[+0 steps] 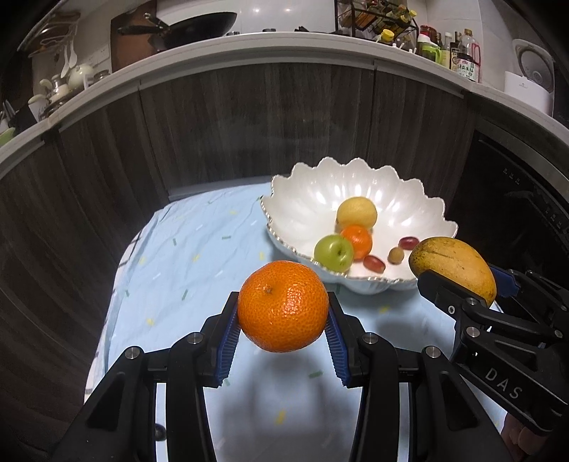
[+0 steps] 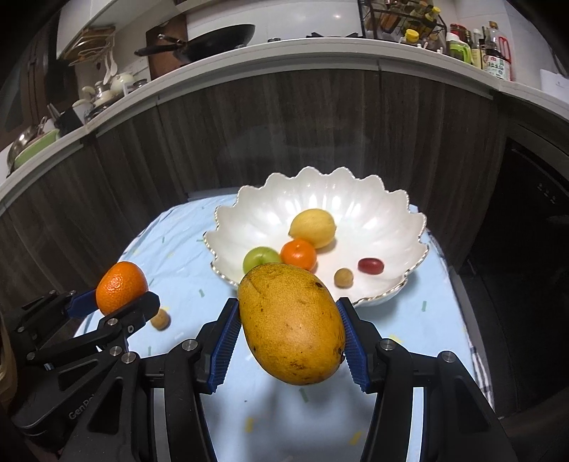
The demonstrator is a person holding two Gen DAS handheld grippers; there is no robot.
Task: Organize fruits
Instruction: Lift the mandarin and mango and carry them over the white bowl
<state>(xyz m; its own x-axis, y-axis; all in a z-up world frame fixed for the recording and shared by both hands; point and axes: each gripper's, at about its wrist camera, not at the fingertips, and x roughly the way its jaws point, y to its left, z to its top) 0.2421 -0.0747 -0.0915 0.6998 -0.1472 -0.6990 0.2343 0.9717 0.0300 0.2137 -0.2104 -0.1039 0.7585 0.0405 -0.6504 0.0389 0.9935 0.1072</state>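
Note:
My left gripper [image 1: 282,320] is shut on a large orange [image 1: 282,305], held above the light blue cloth. My right gripper [image 2: 290,337] is shut on a yellow-brown mango [image 2: 291,323], also lifted off the cloth. Each gripper shows in the other's view: the mango [image 1: 453,266] at the right, the orange [image 2: 121,287] at the left. Beyond both stands a white scalloped bowl [image 1: 302,199] [image 2: 373,202] holding a lemon [image 1: 356,212], a small orange [image 1: 357,241], a green apple [image 1: 333,253], red grapes [image 1: 374,263] and a small tan fruit [image 1: 395,255].
A small tan fruit [image 2: 160,319] lies loose on the cloth [image 2: 185,248] left of the bowl. Dark wood cabinet fronts [image 1: 249,124] rise behind the table, under a counter with a pan [image 1: 199,25] and bottles [image 1: 458,53]. A dark appliance [image 1: 515,199] stands at the right.

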